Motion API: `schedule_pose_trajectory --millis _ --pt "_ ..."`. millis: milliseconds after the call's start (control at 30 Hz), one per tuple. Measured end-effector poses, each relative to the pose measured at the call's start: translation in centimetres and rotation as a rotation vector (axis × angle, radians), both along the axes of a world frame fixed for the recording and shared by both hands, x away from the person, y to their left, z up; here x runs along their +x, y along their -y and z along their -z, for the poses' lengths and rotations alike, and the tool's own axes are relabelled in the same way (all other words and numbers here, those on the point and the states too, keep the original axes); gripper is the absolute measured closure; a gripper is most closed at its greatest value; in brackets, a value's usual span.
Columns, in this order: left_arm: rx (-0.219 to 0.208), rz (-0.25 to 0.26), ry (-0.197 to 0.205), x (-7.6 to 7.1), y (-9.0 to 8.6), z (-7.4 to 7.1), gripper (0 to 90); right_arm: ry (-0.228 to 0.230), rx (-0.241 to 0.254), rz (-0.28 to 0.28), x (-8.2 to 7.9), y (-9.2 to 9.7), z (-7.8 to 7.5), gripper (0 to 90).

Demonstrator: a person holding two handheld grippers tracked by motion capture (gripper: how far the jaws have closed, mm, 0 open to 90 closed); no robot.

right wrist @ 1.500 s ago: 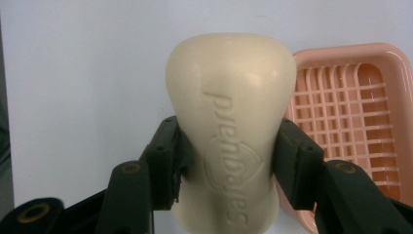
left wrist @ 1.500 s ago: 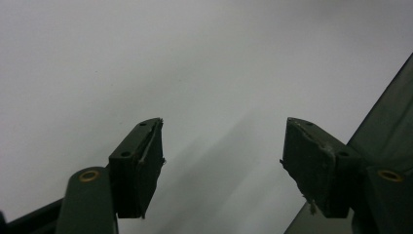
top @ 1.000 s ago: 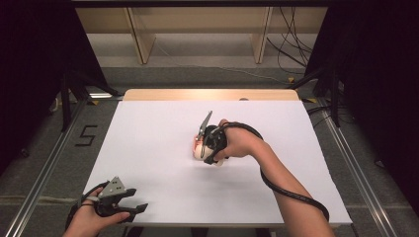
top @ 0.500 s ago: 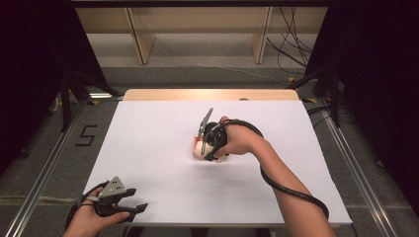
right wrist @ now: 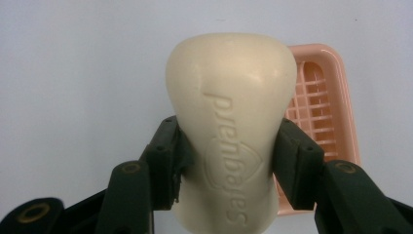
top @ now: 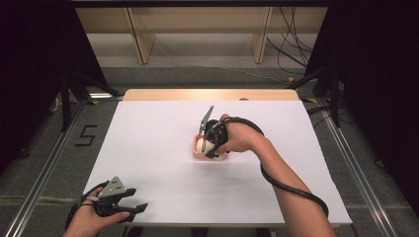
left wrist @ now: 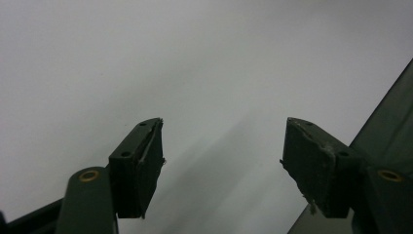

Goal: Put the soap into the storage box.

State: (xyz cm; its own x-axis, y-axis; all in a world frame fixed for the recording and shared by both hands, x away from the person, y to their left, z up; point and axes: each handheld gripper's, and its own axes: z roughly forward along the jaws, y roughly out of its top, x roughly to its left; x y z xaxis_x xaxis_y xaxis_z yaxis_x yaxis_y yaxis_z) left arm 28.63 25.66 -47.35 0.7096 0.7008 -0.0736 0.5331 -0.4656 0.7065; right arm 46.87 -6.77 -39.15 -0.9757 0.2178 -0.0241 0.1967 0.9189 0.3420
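Observation:
In the right gripper view a cream bar of soap (right wrist: 231, 122) with raised lettering sits between the jaws of my right gripper (right wrist: 229, 141), which is shut on its waist. Behind it to the right lies a pink soap dish (right wrist: 321, 102) with a slotted floor. In the high view the right gripper (top: 205, 145) points down at the table's middle, holding the soap (top: 199, 144) just over the dish (top: 197, 155). My left gripper (top: 138, 199) rests at the table's near left corner. Its jaws stand wide apart with nothing between them (left wrist: 221, 146).
A white sheet covers the table (top: 148, 133), with a strip of bare wood at its far edge (top: 207, 94). Metal rails run along both sides on the grey floor. The right gripper's cable (top: 291, 187) trails along the forearm.

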Motion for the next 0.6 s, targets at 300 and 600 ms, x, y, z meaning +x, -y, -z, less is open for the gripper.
schedule_pose_trajectory --millis 300,600 --pt "-0.008 -0.021 -0.007 -0.08 0.13 0.06 30.7 0.000 -0.007 0.019 0.22 -0.10 0.06 50.7" --pt "-0.018 -0.015 -0.015 -0.11 0.06 0.02 30.7 0.009 -0.002 -0.004 0.77 -0.13 0.11 50.7"
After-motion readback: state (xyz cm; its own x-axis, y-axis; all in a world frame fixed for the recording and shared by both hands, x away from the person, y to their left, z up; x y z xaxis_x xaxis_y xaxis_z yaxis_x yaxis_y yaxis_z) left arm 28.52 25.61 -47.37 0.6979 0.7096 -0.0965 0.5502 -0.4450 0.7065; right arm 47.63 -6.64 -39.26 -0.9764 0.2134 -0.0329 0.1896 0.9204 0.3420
